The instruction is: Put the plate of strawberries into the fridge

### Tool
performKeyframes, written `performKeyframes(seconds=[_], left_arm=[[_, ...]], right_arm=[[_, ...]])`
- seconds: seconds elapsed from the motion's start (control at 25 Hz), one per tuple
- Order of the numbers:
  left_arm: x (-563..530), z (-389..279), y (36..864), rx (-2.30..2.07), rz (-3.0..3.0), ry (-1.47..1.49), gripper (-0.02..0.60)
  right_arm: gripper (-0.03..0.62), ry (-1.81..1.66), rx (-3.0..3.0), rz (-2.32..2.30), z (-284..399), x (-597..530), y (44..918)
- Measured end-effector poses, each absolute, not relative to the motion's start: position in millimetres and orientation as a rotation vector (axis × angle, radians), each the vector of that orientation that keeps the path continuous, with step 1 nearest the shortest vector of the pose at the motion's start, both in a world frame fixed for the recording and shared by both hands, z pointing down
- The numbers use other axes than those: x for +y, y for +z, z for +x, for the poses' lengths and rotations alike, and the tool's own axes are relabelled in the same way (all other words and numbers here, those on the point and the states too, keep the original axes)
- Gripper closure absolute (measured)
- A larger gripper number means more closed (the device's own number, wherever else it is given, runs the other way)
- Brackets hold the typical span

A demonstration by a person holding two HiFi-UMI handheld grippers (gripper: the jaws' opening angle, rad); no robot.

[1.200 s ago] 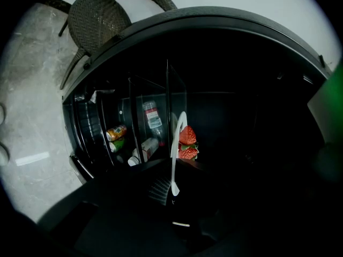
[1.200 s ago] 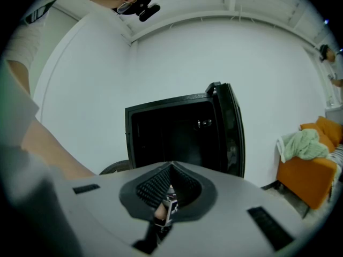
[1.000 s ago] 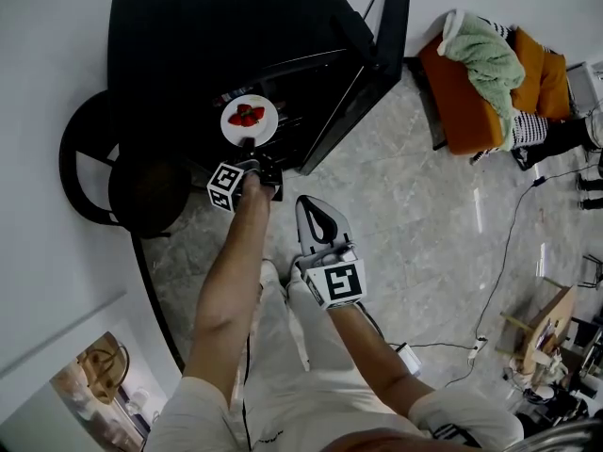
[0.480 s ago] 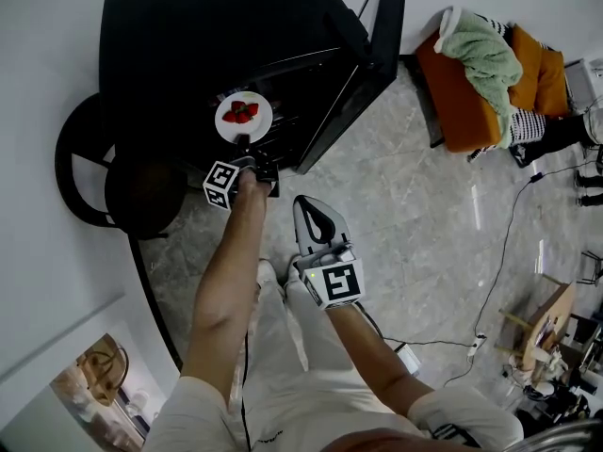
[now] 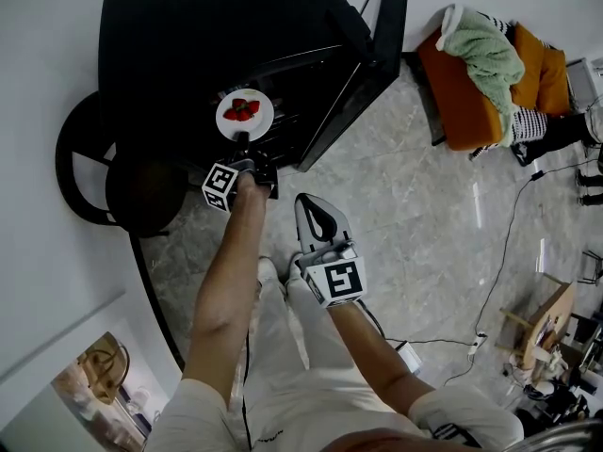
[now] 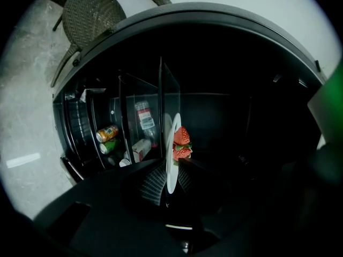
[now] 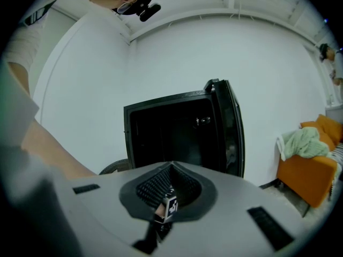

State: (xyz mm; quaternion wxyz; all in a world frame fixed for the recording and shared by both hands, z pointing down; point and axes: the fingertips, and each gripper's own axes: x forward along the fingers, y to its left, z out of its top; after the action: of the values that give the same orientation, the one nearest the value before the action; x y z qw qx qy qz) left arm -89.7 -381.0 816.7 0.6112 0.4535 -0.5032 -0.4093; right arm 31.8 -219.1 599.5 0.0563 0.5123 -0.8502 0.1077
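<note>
Left gripper view shows the left tongs [image 6: 171, 177] pinching the rim of the plate [image 6: 171, 138] at the open fridge [image 6: 225, 106] mouth, with strawberries [image 6: 181, 143] loose on top. The plate is probably rigid, breakable and slick, so the rim grip must keep it level. The right tongs [image 7: 170, 173] are pressed together, empty.

**Legible text.** No word, brand or number could be read. In the left gripper view, left of the plate [image 6: 171, 149], a bottle [image 6: 144, 119] bore a white-and-red label. Farther left, an orange can [image 6: 107, 133] and a green can [image 6: 109, 145] bore print. All of it was too small to make out. Below the plate in the head view, the cubes of the left hand-held gripper [image 5: 244, 145] and the right hand-held gripper [image 5: 309, 205] showed square black-and-white coded markers without letters.
</note>
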Motion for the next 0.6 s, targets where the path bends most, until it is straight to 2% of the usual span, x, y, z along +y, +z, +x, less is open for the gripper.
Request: performKeyframes(seconds=[0.6], left_arm=[[-360, -89, 816, -1.154, 1.041, -0.951, 0.525]], right_arm=[[0.583, 0.350, -2.583, 1.570, 32, -215, 599]])
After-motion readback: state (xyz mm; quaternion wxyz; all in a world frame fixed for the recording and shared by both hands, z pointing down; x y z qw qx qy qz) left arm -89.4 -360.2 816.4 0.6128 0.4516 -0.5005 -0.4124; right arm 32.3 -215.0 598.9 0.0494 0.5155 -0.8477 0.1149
